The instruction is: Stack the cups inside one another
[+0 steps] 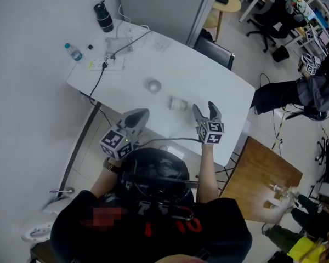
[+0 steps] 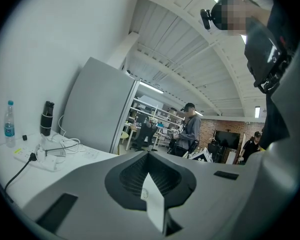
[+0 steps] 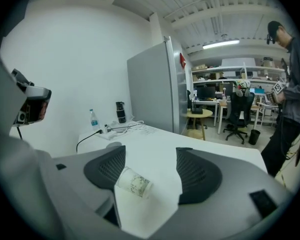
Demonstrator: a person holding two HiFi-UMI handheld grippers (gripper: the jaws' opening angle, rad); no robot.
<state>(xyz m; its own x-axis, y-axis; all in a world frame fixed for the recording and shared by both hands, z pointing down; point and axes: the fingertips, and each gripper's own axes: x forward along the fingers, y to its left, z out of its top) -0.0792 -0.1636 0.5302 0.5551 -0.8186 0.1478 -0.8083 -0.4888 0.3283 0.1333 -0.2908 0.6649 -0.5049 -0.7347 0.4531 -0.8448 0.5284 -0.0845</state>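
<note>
cups, two, sit on the white table [image 1: 219, 81]. tipped cup [image 3: 133, 183] lies on its side between the spread claw of the right gripper [image 1: 204, 108], close by one pad, not pinched. upright cup [image 1: 154, 85] stands beyond it, apart. left gripper [image 1: 138, 115] has its claw pressed together, empty. far corner holds one water bottle [image 1: 73, 52], one black flask [image 1: 103, 16], one power strip [image 1: 111, 63] with cables.

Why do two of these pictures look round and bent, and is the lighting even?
Both gripper views are fisheye: black corners, ceiling beams curved, yet the lying cup is sharp in the right gripper view. Head view: soft, even light leaves the white table washed out, shadows faint.
</note>
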